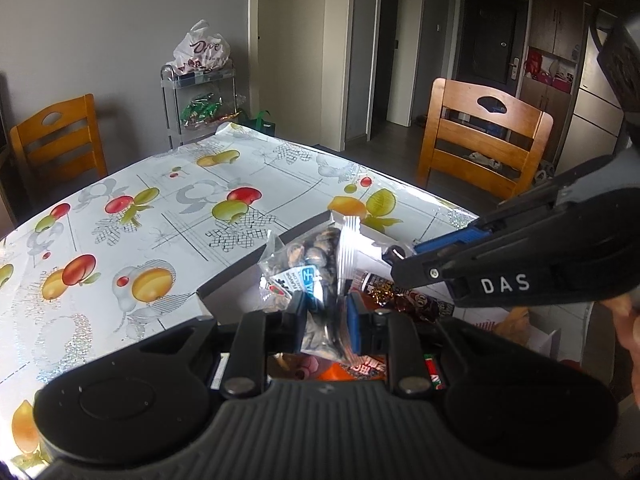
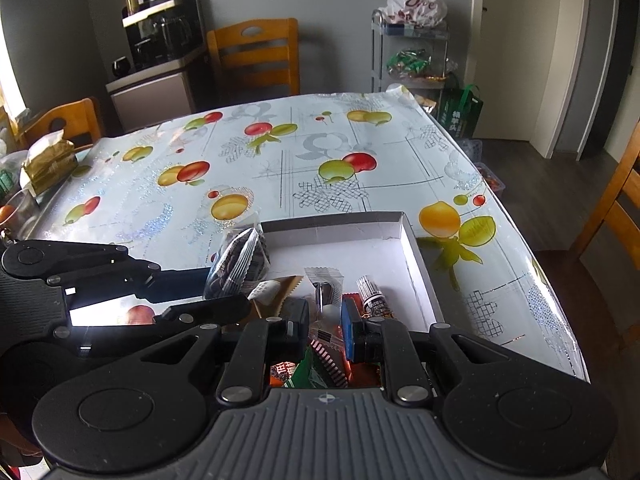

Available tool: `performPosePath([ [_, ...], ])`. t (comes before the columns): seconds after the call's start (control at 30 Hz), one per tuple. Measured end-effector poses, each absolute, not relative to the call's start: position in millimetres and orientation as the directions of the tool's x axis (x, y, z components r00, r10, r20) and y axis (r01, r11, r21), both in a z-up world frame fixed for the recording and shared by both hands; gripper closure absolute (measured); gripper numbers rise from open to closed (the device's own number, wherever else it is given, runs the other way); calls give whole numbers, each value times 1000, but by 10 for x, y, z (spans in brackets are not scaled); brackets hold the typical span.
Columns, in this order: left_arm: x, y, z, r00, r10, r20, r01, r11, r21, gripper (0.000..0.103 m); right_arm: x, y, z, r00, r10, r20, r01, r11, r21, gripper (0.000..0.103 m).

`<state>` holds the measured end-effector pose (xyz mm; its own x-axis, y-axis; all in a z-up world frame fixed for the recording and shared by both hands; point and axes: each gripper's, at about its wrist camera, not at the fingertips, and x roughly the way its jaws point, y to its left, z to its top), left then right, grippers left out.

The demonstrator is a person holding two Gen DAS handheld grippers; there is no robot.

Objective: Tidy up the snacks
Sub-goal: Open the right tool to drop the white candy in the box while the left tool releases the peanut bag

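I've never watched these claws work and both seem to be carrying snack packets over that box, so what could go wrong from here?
1. The left claw pinches only the bottom of the clear crinkly packet of dark seeds; it may slip out.
2. The right claw grips a thin clear-wrapped snack by one end, so it might tear or drop.
3. Both claws crowd the near end of the shallow white cardboard box, so they could collide.

1. The tablecloth looks like smooth, glossy plastic with glittering patches.
2. The shallow box seems to be matt white cardboard.
3. The seed packet is shiny, crinkled clear plastic.
4. The chair is varnished wood.
5. The left gripper is matt black plastic.
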<state>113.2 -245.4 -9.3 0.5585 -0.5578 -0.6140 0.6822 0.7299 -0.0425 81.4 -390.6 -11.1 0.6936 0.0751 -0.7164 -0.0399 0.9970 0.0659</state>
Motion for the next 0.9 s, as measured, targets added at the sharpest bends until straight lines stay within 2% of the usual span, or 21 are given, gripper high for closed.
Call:
performPosePath([
  [0.9, 1269, -2609, -274, 514, -551, -658, 691, 720, -63, 85, 867, -4055, -302, 652, 66, -755, -23, 997, 68, 84],
])
